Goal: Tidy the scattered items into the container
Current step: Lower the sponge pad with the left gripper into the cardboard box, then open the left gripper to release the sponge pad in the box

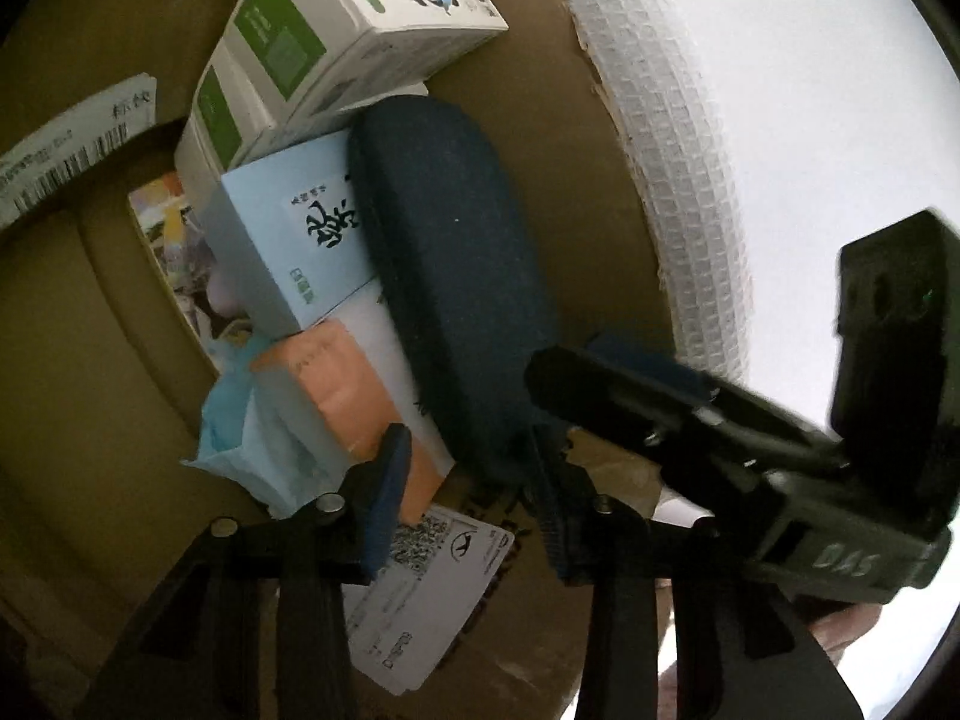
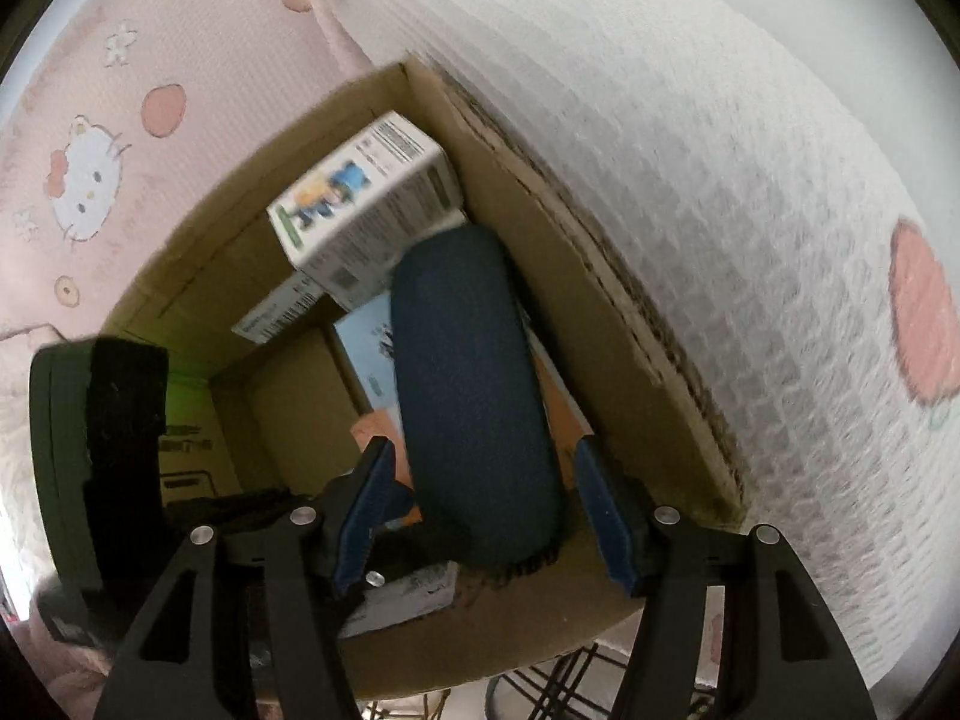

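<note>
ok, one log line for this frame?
stage: case placement | blue case: in cardboard box, atop small boxes | right gripper: open, astride case | left gripper: open, at case end

A dark blue oblong glasses case lies slanted on top of a light blue box, an orange box and white-and-green cartons inside the open brown cardboard box, against its wall.

Beyond my tool lies a white waffle-textured cover; to my left, pink cartoon-print bedding in soft daylight.
</note>
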The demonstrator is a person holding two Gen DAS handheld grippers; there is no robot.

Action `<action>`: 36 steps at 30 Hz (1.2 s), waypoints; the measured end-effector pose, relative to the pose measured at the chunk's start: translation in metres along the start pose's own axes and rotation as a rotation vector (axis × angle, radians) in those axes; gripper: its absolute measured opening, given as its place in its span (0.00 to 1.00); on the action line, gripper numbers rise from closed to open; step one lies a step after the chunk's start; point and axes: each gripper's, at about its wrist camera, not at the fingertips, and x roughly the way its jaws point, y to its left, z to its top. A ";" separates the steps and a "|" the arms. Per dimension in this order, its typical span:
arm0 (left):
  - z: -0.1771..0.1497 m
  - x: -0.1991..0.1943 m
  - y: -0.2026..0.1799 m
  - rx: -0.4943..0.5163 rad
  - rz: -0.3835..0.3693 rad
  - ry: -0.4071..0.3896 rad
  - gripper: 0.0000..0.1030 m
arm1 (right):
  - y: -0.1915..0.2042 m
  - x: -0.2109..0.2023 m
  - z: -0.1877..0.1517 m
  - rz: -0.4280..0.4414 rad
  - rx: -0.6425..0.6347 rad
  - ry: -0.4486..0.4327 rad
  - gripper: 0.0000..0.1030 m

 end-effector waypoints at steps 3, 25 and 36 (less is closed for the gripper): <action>0.000 0.003 -0.006 0.021 0.000 0.000 0.28 | -0.004 0.003 -0.001 0.004 0.016 0.000 0.58; 0.000 0.011 -0.041 0.068 0.121 -0.068 0.29 | 0.000 0.006 0.006 -0.003 0.096 -0.032 0.58; 0.008 -0.005 -0.023 0.013 0.168 -0.108 0.32 | 0.003 -0.022 0.005 -0.060 0.130 -0.100 0.33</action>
